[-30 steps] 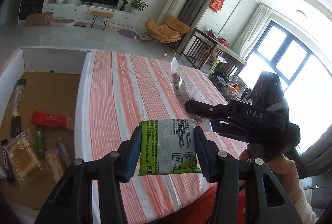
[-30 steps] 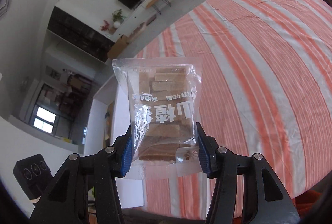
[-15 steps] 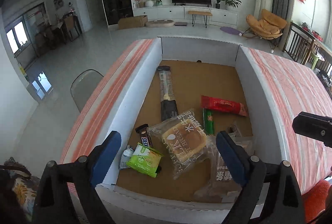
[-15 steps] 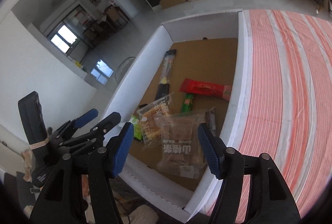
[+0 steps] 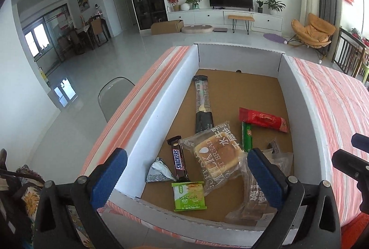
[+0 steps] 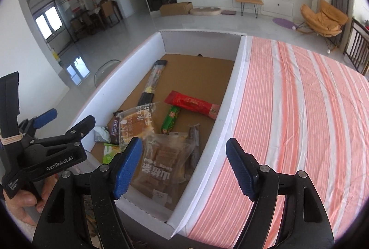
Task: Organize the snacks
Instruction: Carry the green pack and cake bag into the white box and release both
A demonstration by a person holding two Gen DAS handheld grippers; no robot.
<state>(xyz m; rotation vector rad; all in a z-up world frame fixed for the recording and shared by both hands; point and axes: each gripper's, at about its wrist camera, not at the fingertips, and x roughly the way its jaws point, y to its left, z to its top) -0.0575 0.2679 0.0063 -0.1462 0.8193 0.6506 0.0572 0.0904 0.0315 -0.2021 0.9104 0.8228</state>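
Left gripper (image 5: 186, 174) up front, jaws spread wide and holding nothing, hanging over the near rim of the white box (image 5: 161, 110). Right gripper (image 6: 184, 165) same deal, jaws wide apart and empty, straddling the box's right wall.

Just past the near rim: green packet (image 5: 189, 196) flat on the cardboard floor, Snickers bar (image 5: 180, 162) and a crumpled silver wrapper (image 5: 159, 171) right beside it. Milk bread bag (image 5: 218, 155) in the middle, overlapping the clear bag of brown bars (image 6: 161, 161) crowded against the right wall.

Further in: green stick (image 5: 247, 137), red sachet (image 5: 263, 120) angled toward the right wall, long dark stick pack (image 5: 202, 103) running toward the back. Beyond that, plain bare cardboard all the way to the far wall, loads of room. Striped tablecloth (image 6: 299, 110) wide open off the right side.
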